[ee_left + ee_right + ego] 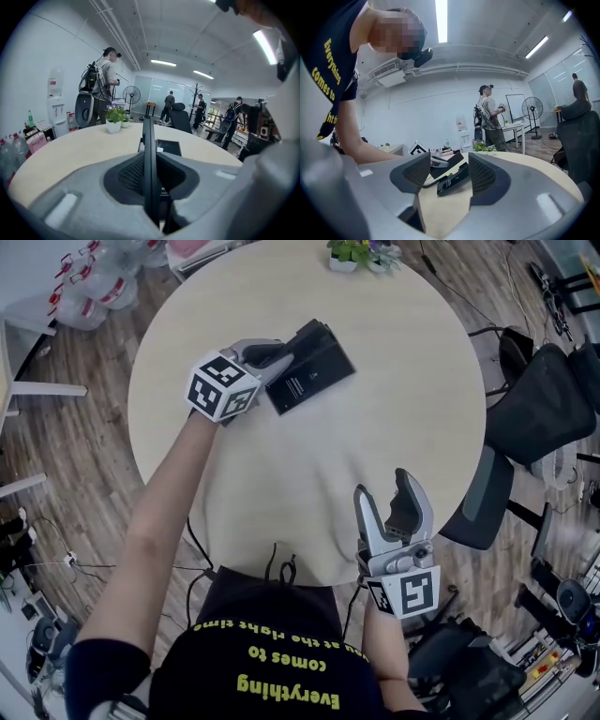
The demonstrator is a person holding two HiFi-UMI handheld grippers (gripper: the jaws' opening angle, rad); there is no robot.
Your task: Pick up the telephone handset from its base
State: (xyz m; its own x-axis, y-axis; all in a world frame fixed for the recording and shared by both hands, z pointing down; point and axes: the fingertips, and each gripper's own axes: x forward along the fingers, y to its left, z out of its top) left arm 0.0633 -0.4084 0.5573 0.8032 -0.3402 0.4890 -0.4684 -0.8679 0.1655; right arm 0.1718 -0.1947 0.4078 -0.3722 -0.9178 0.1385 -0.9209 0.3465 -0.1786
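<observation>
Yellow lettering on the person's black shirt point(281, 676) reads "Everything comes to … at the right time", upside down in the head view, with one word partly cut off by a fold. Small white print on the black base point(168, 147) is too small to read. The left gripper point(281, 360) is clamped on the thin black handset point(149, 159), seen edge-on just beside the base over the round table point(394, 409). The right gripper point(386, 488) hangs empty at the table's near edge, jaws apart.
</observation>
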